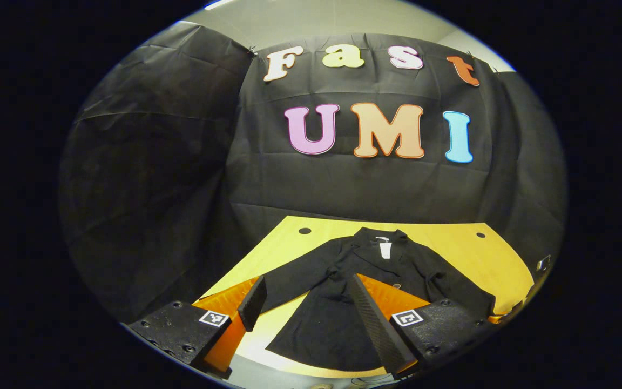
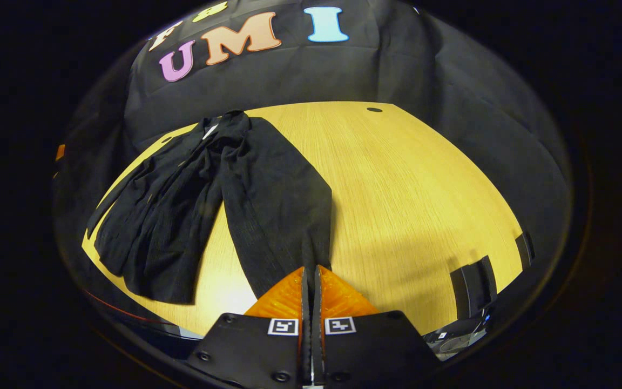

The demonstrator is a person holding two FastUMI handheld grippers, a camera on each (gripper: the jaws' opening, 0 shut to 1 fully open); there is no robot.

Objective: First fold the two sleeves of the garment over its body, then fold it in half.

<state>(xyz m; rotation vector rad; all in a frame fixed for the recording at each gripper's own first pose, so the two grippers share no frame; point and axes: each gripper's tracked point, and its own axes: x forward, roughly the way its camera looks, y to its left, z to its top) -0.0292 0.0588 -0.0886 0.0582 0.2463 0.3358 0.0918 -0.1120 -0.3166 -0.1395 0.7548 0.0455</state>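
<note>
Closest to the lens in the right gripper view, the right gripper (image 2: 311, 281) has its two fingers pressed together with almost no gap, right at the cuff end of the right sleeve (image 2: 278, 205). Whether any cloth is pinched between them I cannot tell; the fingertips meet just where the sleeve's edge ends.

That sleeve belongs to a black jacket (image 1: 365, 281) lying flat on the yellow wooden table (image 2: 413, 189), collar toward the cloth wall, hem toward the near edge. Both sleeves are spread out to the sides, so neither looks folded over the body yet. In the left gripper view, the left gripper (image 1: 311, 308) hovers above the near part of the jacket with its fingers wide apart, holding nothing.

My worry is the right-hand grip. If the fingers have only caught a thin edge, or nothing, the sleeve may slip free partway through the fold and land crooked. Pulling too hard could also drag the whole jacket sideways, since the left gripper is not pinning it down.
</note>
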